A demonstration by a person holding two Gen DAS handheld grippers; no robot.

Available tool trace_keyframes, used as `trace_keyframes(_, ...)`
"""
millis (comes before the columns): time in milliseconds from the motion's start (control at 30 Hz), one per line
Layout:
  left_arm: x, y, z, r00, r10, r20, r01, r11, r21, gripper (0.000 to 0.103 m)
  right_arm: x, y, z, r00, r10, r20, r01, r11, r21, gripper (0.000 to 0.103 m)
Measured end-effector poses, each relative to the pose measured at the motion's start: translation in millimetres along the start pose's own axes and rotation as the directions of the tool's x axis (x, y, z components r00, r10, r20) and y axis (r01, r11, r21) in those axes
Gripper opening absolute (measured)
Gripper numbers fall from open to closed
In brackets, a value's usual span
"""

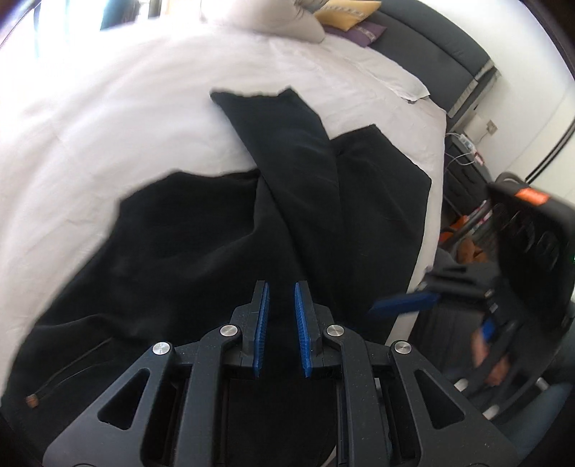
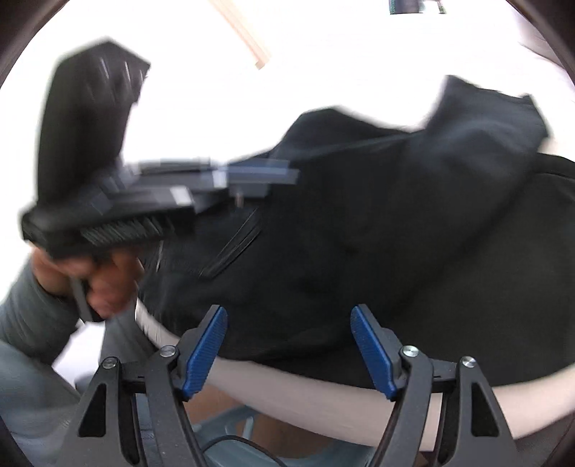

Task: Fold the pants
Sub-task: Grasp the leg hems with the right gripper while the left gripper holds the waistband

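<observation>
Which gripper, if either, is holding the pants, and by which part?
Neither. The left gripper and the right gripper both stand open above the black pants, with nothing between their fingers.

Home bedroom; bed [image 1: 107,118] with white sheet, padded dark headboard [image 1: 431,43], pillows [image 1: 287,18], yellow cushion [image 1: 346,14].

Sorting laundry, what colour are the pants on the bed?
Black pants, clearest in the left wrist view.
</observation>
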State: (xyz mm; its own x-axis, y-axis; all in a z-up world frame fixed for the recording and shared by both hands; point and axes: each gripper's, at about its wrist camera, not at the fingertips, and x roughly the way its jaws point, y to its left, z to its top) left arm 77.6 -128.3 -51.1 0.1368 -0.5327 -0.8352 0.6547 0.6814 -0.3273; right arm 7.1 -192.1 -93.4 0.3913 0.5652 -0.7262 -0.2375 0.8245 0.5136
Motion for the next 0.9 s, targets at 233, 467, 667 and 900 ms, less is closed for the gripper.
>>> trace_keyframes(233,57,59,10,0.997,-0.029,-0.078,0.015,0.986,-0.169,0.014,-36,-46,21,0.991,-0.067,0.118,0.049,0.988,0.147,0.075)
trace_keyframes(467,61,48,3,0.999,0.018,-0.049,-0.025,0.988,-0.153,0.014,-46,-73,89,0.956,-0.257,0.143,0.228,0.955,0.192,0.075)
trace_keyframes(667,53,49,-8,1.000,0.030,0.007,-0.028,0.979,-0.204,0.014,-27,-85,180,0.905,-0.407,0.124,0.384,0.907,0.171,0.075)
trace_keyframes(900,50,45,-18,0.997,0.059,0.055,-0.048,0.983,-0.180,0.014,36,-110,231,0.874,-0.487,-0.003,0.483,0.866,0.134,0.075)
